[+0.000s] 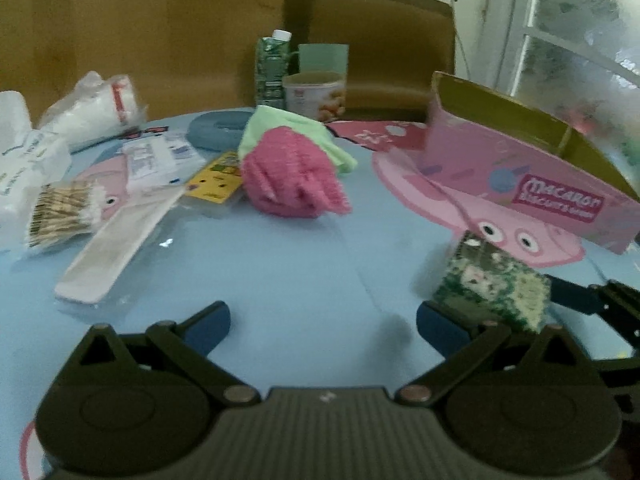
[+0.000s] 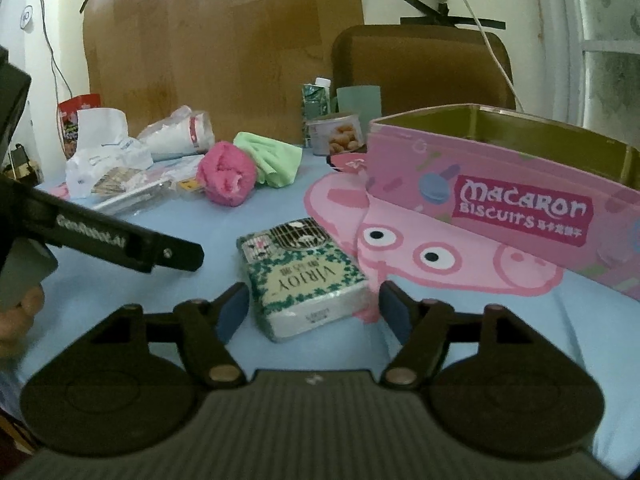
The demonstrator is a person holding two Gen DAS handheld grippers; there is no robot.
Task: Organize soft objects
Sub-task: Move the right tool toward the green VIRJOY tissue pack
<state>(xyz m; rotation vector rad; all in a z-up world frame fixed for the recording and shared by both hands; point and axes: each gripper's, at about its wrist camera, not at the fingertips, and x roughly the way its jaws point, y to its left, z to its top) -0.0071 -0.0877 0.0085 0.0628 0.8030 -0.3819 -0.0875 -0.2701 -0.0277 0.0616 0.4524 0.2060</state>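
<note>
the right gripper (image 2: 314,312) is seen low in the right wrist view with its jaws spread, and a green-and-white tissue pack (image 2: 304,280) lies between the blue pads without being pressed by either; nothing is pinched yet. the pack rests flat on the light blue table (image 2: 120,288), near the lower centre of the frame, its short end turned toward the camera. just beyond it, at centre right, the open pink biscuit box (image 2: 500,200) stands on the printed tablecloth, and it is judged the likely container. farther back, left of centre, a pink towel (image 2: 226,178) is bunched against a green cloth (image 2: 272,158). the left gripper (image 1: 323,328) is shown at the bottom of the left wrist view, spread as wide as it goes and empty, with bare table ahead of it. in that view the same pack (image 1: 492,284) appears at lower right. the pack is judged light and squashy, with a slick plastic wrap that may slide under the pads; it is best taken across its two long sides, near the middle, and squeezed only until the wrap yields. the towel and cloth would be limp and are best pinched at a thick fold.
</note>
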